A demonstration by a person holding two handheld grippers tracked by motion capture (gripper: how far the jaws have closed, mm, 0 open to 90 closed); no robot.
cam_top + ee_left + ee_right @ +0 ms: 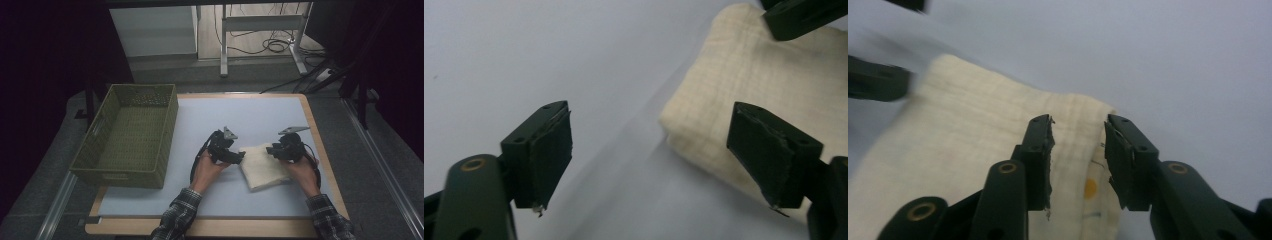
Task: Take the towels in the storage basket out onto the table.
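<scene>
A folded cream cloth lies on the pale mat in front of the person. My left gripper is at the cloth's left edge. In the left gripper view the left gripper stands wide open, one jaw over the bare mat and the other over the edge of the cloth. My right gripper is at the cloth's far right corner. In the right gripper view the right gripper has its jaws close together with a narrow gap, hovering over the hemmed edge of the cloth without pinching it.
A green woven basket stands on the left part of the mat, with nothing visible inside. The table's wooden border runs close by on the right. Bare mat stretches behind the cloth.
</scene>
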